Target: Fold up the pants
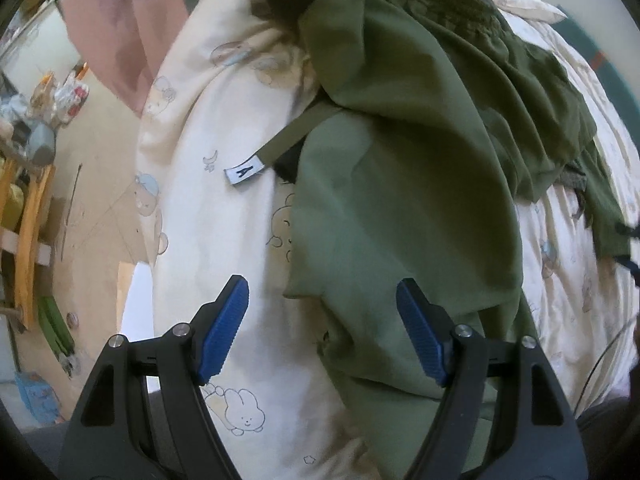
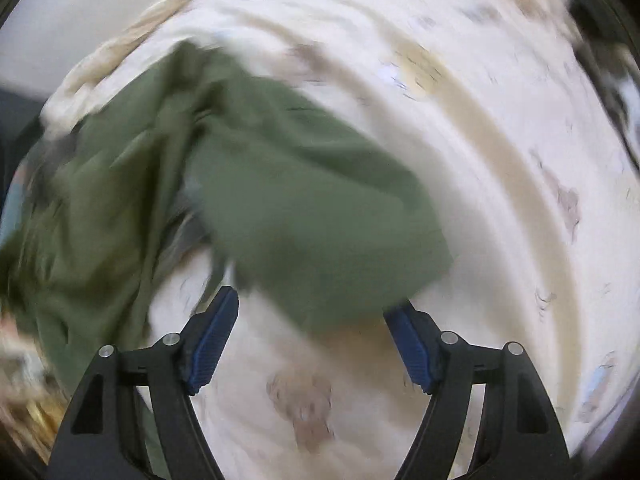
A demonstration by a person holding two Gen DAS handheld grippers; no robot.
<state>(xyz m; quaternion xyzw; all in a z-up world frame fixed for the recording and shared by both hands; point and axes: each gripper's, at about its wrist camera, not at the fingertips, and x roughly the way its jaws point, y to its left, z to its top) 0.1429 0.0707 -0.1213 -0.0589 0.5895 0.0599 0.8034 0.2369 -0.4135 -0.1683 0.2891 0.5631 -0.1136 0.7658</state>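
- On the bed (image 1: 240, 240), across the cream cartoon-print cover: olive green pants (image 1: 400, 200) in a loose, creased heap, one leg spread out flat.
- Soft, light, limp cloth by the look; likely to sag and drag, not slide as one piece.
- Strap with a white tag (image 1: 245, 172) trailing off the side; poor hold.
- Best hold probably a hem corner or the waistband.
- Left gripper (image 1: 320, 332) and right gripper (image 2: 312, 340): jaws wide apart, holding nothing.

Olive-green pants (image 1: 404, 184) lie loosely doubled and rumpled on the bed, a tagged strap sticking out
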